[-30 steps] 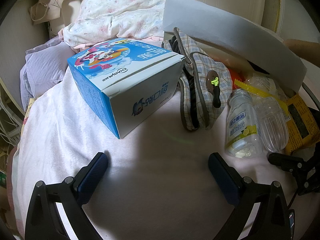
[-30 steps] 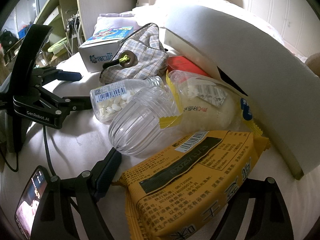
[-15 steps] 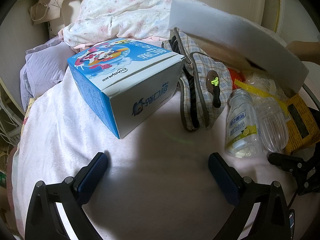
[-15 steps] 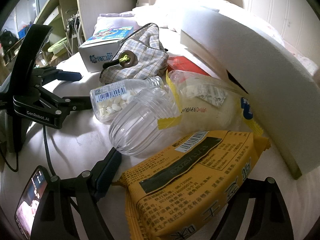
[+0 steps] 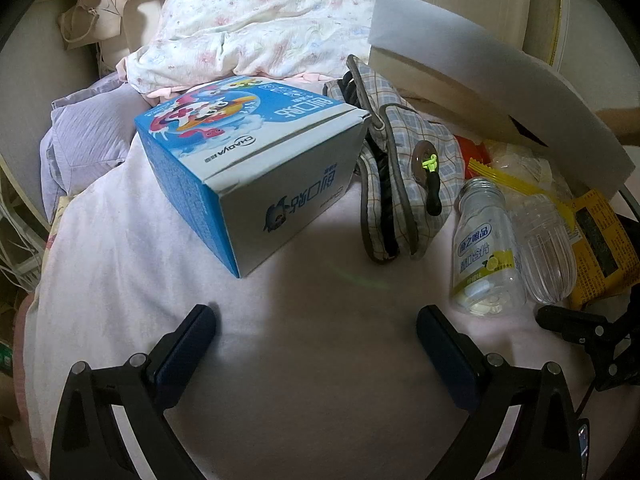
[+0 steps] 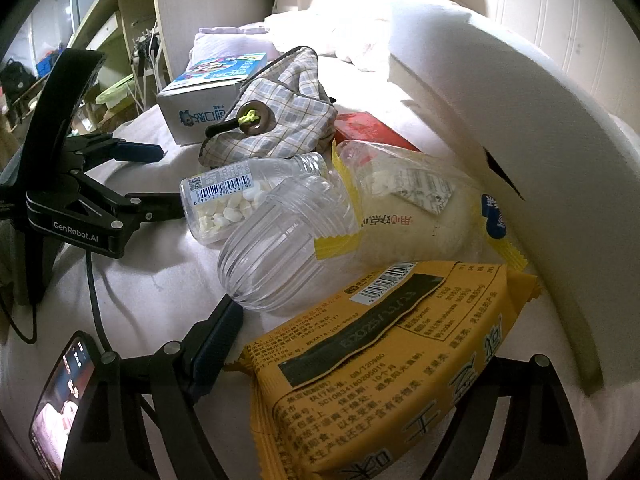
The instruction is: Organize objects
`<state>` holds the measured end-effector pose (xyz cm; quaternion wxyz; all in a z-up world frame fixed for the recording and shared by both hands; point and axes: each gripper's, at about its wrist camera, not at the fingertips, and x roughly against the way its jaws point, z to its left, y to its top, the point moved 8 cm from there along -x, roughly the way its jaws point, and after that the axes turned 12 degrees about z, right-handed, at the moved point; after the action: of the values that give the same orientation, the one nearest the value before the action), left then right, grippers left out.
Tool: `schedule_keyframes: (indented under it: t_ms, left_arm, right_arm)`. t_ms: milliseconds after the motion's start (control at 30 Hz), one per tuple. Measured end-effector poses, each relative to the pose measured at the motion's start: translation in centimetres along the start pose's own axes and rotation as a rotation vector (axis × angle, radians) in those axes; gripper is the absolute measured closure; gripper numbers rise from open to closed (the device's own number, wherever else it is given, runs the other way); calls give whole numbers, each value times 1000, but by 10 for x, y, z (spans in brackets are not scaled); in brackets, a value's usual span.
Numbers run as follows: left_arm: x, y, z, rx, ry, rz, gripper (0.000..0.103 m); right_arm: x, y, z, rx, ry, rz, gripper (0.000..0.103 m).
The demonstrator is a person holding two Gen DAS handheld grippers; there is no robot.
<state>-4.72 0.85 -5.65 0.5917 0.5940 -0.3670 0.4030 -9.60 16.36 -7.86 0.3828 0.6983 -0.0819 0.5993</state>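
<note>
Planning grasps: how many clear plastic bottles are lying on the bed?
2: the labelled tablet bottle beside the plaid pouch, and the ribbed empty bottle against it. Others may be hidden.

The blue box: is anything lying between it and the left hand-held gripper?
Nothing visible does. Only bare pink bedsheet lies between the open left hand-held gripper and the blue box; the plaid pouch sits off to the box's right.

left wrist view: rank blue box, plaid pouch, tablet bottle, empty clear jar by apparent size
1. blue box, nearest and clearly largest
2. plaid pouch
3. tablet bottle and empty clear jar: look alike, not ranked
</note>
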Motion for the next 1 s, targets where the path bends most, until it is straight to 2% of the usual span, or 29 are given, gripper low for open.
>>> schedule_keyframes:
  t_ms: [1000]
  left_arm:
    - [1, 0, 0, 0, 0, 0, 1]
  right_arm:
    - [8, -1, 0, -1, 0, 0, 19]
